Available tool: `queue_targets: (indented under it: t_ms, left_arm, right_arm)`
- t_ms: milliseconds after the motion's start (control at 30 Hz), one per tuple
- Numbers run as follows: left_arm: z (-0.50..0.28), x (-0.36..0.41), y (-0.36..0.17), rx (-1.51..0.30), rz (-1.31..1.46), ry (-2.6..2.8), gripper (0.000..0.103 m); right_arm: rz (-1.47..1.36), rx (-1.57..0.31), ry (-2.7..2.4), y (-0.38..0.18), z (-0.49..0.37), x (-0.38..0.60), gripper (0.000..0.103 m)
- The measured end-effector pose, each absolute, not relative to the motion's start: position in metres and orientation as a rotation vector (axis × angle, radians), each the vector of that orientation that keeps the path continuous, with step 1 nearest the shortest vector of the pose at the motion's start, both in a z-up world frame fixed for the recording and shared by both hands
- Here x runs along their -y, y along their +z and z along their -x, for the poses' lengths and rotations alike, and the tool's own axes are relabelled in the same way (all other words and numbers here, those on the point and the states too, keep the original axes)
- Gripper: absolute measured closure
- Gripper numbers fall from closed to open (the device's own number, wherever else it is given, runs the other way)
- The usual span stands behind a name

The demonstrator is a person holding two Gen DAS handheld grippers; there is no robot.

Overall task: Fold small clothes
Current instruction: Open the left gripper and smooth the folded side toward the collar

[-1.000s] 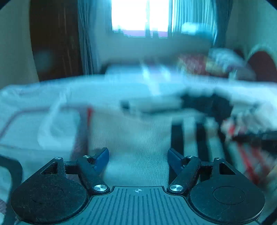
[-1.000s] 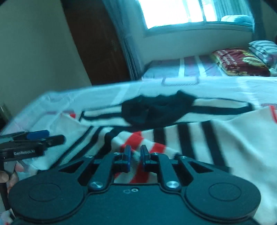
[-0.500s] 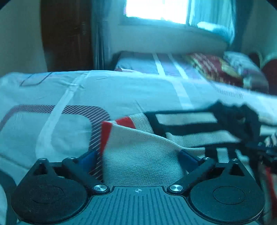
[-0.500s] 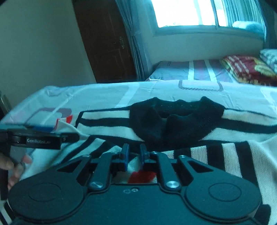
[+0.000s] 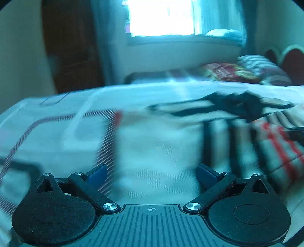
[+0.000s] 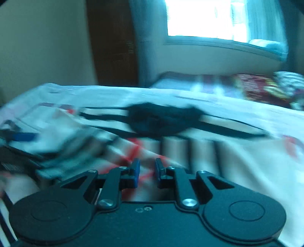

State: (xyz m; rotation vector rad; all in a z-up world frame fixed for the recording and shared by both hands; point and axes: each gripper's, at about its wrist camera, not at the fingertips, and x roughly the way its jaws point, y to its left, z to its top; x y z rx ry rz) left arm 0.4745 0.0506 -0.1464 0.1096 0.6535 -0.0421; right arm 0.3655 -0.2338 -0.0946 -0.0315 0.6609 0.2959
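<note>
A cream sweater with black and red stripes (image 5: 157, 144) lies on the bed sheet (image 5: 57, 133). Its black collar (image 6: 157, 121) shows in the middle of the right wrist view. My left gripper (image 5: 152, 172) is open, its blue pads (image 5: 96, 173) spread wide over a folded cream sleeve. My right gripper (image 6: 147, 170) is nearly closed, with a narrow gap over the red-striped part of the sweater (image 6: 190, 150); I cannot tell if cloth is pinched. The left gripper also shows blurred at the left of the right wrist view (image 6: 20, 136).
The patterned sheet covers a wide bed. A second bed with coloured pillows (image 6: 266, 89) stands behind, under a bright window (image 5: 161, 17). A dark wooden door (image 6: 112, 43) is at the back left.
Both views have shifted and blurred with motion. The left gripper has drawn back from the sleeve a little. The right gripper's jaws have parted slightly.
</note>
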Motion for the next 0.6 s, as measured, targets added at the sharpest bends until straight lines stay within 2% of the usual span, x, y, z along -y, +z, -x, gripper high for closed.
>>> queue_targets:
  t_ms: [100,133,167,300,400,467,567,600]
  left_arm:
    - [-0.474,-0.056,-0.142,-0.656,-0.086,-0.029,0.004]
    - [-0.471,-0.05,-0.137,-0.634,-0.094,-0.026,0.01]
    - [-0.468,-0.046,-0.13,-0.612,-0.084,-0.036,0.011]
    - [-0.447,-0.017,-0.118,-0.558,-0.153,-0.092,0.011]
    - [-0.452,-0.01,-0.139,-0.65,-0.196,-0.1,0.009]
    - [-0.452,-0.021,-0.143,-0.652,-0.128,-0.103,0.006]
    - [-0.437,-0.021,-0.127,-0.623,-0.169,-0.079,0.006]
    - [-0.429,-0.023,-0.124,-0.621,-0.164,-0.093,0.006]
  right_arm:
    - [0.019,-0.669,0.287,-0.091,-0.357,0.247,0.089]
    - [0.024,-0.665,0.282,-0.088,-0.357,0.246,0.087]
    - [0.014,-0.649,0.284,-0.083,-0.354,0.245,0.085]
    - [0.018,-0.627,0.31,-0.077,-0.335,0.245,0.084]
    - [0.05,-0.684,0.268,-0.094,-0.335,0.253,0.085]
    - [0.021,-0.693,0.268,-0.091,-0.335,0.258,0.085]
    - [0.023,-0.666,0.259,-0.075,-0.324,0.264,0.076]
    - [0.008,-0.654,0.262,-0.071,-0.317,0.27,0.067]
